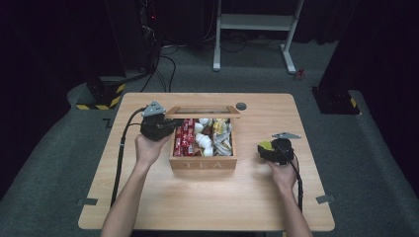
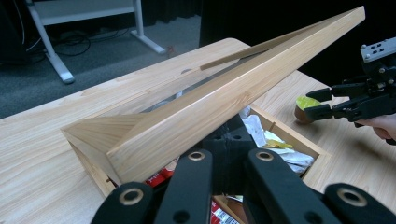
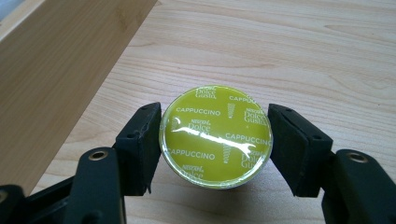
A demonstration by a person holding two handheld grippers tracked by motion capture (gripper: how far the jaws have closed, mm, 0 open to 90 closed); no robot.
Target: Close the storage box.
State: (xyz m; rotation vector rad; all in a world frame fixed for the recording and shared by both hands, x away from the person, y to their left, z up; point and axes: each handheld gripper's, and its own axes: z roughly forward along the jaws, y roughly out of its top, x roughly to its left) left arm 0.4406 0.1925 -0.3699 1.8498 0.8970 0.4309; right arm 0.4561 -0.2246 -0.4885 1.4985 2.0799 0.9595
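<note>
Right gripper [image 3: 215,140] has its jaws clamped on the green capsule [image 3: 215,136], low over the table [image 3: 303,56], right of the tea box [image 1: 203,162]. Left gripper [image 1: 157,126], jaws closed, props the lid [image 2: 224,100] open. Judged: capsule not yet boxed; placing remains.

My left hand-held gripper [image 2: 224,140]: fingertips hidden behind raised lid [image 2: 196,112] of tea box [image 1: 203,162]; can't see pads or what they clamp. Lid also hides most box compartments in left gripper view; small packets inside too small to identify from high view. Capsule [image 3: 215,136] between right hand-held gripper [image 3: 215,140] jaws: body hidden under yellow-green foil top, contact with surface [image 3: 299,51] not visible; right pad contact unclear. High view: capsule print unreadable; my forearms cut off at bottom edge.
</note>
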